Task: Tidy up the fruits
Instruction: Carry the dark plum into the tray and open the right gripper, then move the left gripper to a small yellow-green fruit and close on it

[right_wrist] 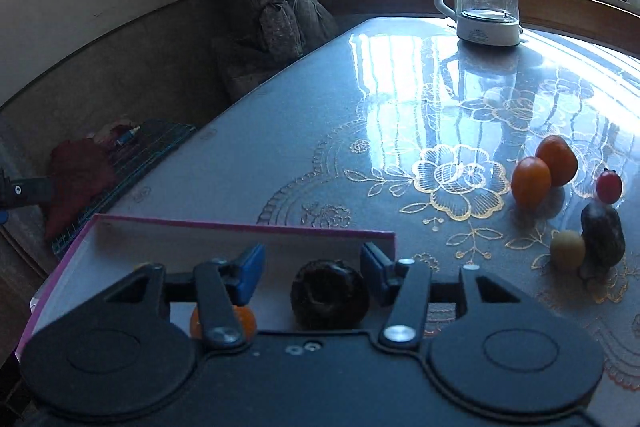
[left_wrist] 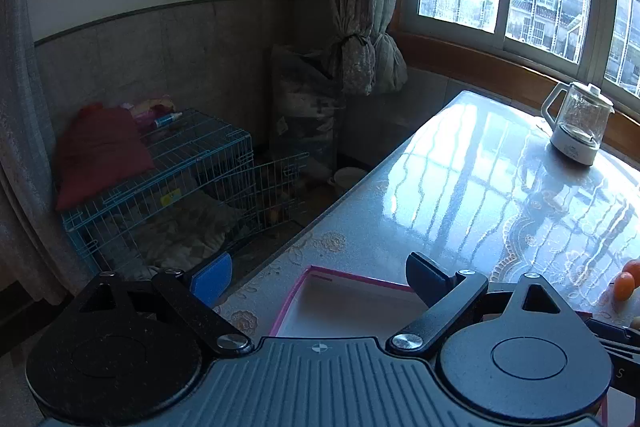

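A shallow white box with a pink rim [right_wrist: 240, 227] sits at the table's near left; it also shows in the left wrist view [left_wrist: 352, 277]. My right gripper [right_wrist: 314, 269] is open above the box, its blue pads apart on either side of a dark round fruit [right_wrist: 329, 294] lying in the box. An orange fruit [right_wrist: 245, 323] lies in the box, partly hidden by the left finger. On the table to the right lie two orange fruits [right_wrist: 544, 171], a small red one [right_wrist: 609, 186], a dark one [right_wrist: 603, 234] and a yellow-green one [right_wrist: 567, 249]. My left gripper [left_wrist: 320, 275] is open and empty over the box's left end.
A glass kettle [right_wrist: 486, 1] on a white base stands at the table's far side by the window. The table [right_wrist: 400, 99] has a glossy floral cover. Left of the table, on the floor, stands a blue wire cage [left_wrist: 180, 179] with a red cushion [left_wrist: 100, 151].
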`<state>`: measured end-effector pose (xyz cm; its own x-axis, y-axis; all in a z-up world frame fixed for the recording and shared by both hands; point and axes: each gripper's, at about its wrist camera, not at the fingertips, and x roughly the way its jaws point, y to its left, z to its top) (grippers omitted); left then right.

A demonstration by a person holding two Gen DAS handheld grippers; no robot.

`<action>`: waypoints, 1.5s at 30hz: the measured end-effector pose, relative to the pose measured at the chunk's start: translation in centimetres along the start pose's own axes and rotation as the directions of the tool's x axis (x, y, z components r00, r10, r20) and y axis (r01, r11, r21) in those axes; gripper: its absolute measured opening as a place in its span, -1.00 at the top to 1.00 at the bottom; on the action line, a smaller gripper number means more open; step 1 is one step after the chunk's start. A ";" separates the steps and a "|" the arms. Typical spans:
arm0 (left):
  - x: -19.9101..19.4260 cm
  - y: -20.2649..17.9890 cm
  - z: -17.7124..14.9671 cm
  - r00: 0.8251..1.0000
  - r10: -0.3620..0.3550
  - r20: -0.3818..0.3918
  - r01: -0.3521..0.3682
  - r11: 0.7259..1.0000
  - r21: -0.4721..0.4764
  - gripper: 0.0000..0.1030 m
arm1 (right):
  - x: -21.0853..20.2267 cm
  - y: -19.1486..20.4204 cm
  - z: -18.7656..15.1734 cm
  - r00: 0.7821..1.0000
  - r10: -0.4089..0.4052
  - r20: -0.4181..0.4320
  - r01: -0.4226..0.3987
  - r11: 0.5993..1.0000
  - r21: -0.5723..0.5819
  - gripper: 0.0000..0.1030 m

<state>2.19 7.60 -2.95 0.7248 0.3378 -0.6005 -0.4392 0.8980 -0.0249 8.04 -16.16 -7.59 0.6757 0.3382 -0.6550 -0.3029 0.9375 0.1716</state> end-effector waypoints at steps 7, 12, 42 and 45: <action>-0.5 -2.5 0.0 0.998 -0.057 0.008 0.057 0.998 0.037 -0.82 | -4.0 -0.7 0.2 0.994 -0.004 0.113 0.002 1.000 0.017 -0.55; -1.3 -6.8 0.1 0.988 -0.154 0.006 0.152 0.984 0.096 -0.81 | -7.9 -4.7 -0.3 0.981 -0.095 0.172 0.075 0.990 0.118 -0.67; -2.0 -32.6 -9.0 0.923 -0.335 -0.190 0.385 0.820 0.424 -0.81 | -22.4 -22.1 -9.5 0.863 -0.467 0.195 0.322 0.803 0.501 -0.94; -1.4 -32.4 -9.2 0.927 -0.323 -0.192 0.374 0.838 0.398 -0.81 | -22.6 -22.5 -9.9 0.865 -0.463 0.195 0.317 0.804 0.503 -0.94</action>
<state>10.55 -24.52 -8.62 0.7118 -0.0313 -0.7017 0.1147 0.9908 0.0722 -7.02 -45.65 -3.92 0.8557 -0.1253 -0.5021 0.3086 0.9024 0.3006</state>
